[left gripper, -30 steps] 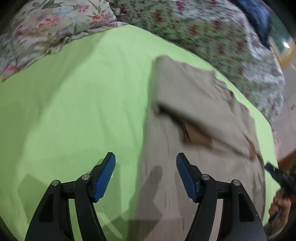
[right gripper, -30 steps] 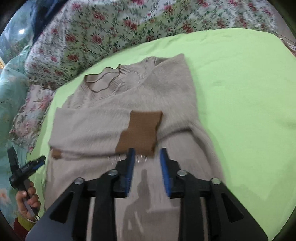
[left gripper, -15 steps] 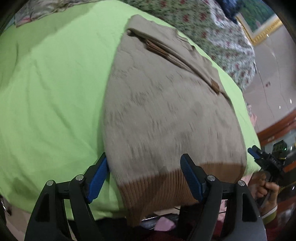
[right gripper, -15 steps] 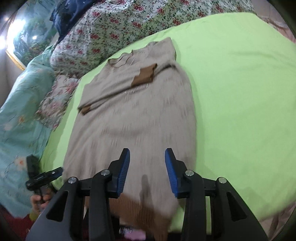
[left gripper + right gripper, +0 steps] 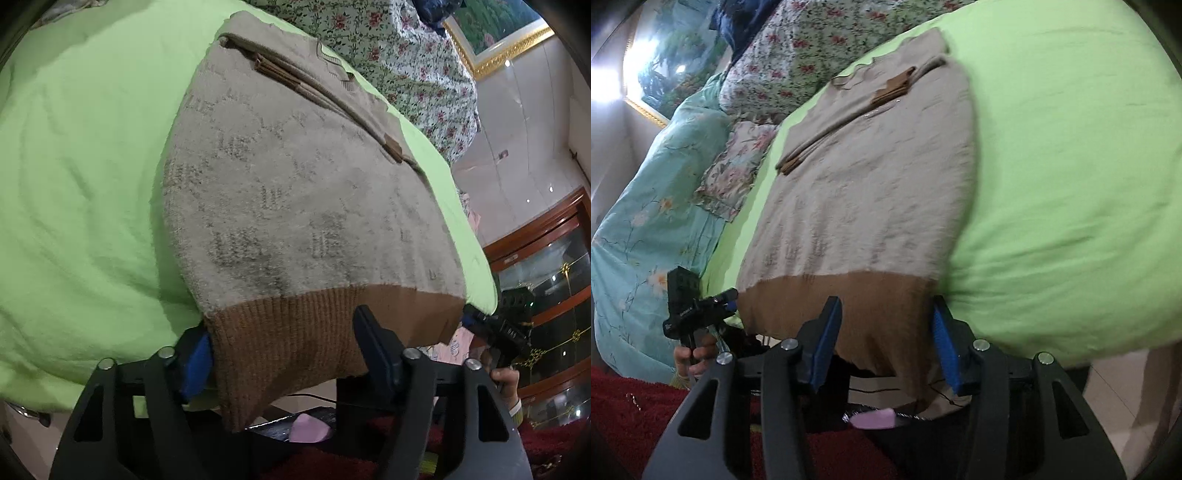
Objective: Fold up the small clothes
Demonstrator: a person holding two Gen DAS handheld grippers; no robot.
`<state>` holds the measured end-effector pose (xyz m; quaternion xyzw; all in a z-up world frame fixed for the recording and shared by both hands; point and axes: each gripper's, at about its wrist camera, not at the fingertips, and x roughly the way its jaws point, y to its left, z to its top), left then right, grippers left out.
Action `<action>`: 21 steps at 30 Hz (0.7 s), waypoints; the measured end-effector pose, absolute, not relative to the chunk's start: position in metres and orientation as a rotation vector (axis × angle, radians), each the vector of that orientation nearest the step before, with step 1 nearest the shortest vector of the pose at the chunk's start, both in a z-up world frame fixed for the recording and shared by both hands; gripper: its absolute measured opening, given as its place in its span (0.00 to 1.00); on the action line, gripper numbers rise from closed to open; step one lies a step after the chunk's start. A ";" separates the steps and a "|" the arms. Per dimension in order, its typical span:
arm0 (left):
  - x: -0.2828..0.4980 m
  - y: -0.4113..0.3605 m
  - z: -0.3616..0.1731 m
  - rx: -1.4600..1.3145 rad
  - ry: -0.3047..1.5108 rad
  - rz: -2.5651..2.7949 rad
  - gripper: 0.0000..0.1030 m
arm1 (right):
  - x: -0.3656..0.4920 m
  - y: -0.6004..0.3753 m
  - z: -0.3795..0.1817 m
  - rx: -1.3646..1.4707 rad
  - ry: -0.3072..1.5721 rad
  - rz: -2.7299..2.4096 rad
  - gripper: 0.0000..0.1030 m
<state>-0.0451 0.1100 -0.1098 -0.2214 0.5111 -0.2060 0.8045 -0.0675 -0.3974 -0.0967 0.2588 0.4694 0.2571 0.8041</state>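
Observation:
A beige knit sweater lies flat on the green bedsheet. Its sleeves are folded across the chest, brown cuffs showing. The brown ribbed hem hangs over the bed's near edge. My left gripper straddles the hem's left corner, jaws closing, pads not visibly squeezing the knit. My right gripper straddles the right corner, jaws opening, fabric loose between them. Each view shows the other gripper in a hand.
A floral quilt is heaped at the bed's far side, and a turquoise flowered blanket lies beside it. A glass-fronted wooden cabinet stands nearby. Below the bed edge are a red rug and a pink object.
Both grippers drew back from over the sweater's chest to the brown hem at the bed's edge and tipped downward. The left jaws narrowed; the right jaws widened.

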 end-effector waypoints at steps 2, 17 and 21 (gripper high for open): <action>-0.045 0.113 -0.109 -0.455 1.095 -0.438 0.44 | -0.063 -0.393 -0.097 0.561 1.001 0.572 0.36; -0.049 0.133 -0.112 -0.506 1.068 -0.448 0.06 | -0.071 -0.415 -0.091 0.582 0.982 0.570 0.08; -0.062 0.152 -0.090 -0.577 0.980 -0.450 0.06 | -0.078 -0.436 -0.082 0.643 0.931 0.557 0.07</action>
